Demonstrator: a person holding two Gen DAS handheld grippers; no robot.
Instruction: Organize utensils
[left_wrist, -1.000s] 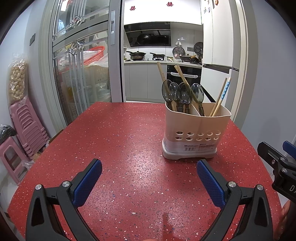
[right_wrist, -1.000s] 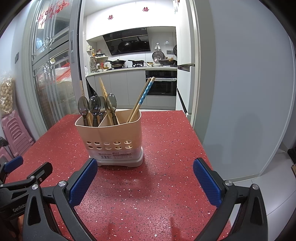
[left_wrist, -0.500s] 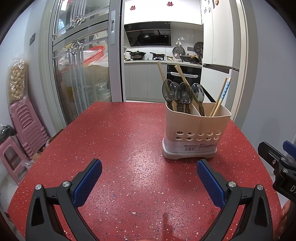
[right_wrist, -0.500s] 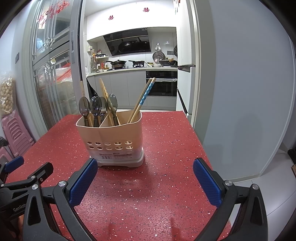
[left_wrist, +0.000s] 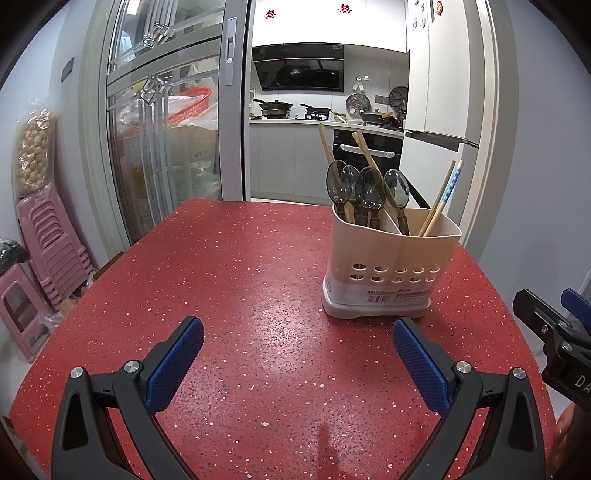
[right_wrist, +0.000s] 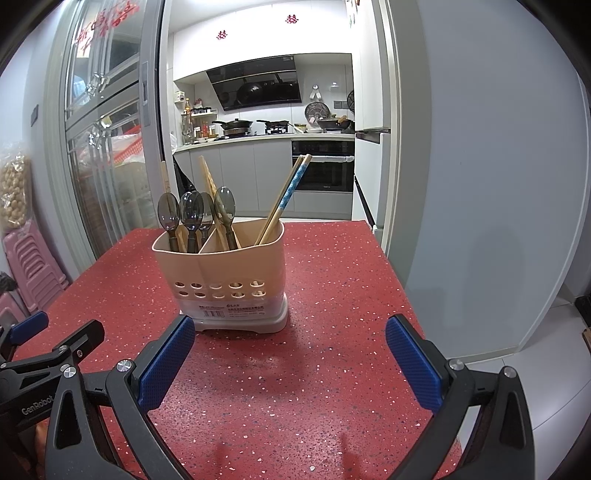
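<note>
I am looking along my left gripper (left_wrist: 297, 343), which is showing two black plastic arms with triangular cut-outs, silver screws at the pivots and blue cross-hatched pads (left_wrist: 177, 363) on the inner faces of the fingers. My right gripper (right_wrist: 290, 349) is showing the same build: black arms, silver screws, blue textured pads (right_wrist: 413, 365). White lettering is showing on the black bodies, reading "GenRobot" on the left one in the right view and partly cut off on the right one in the left view.
</note>
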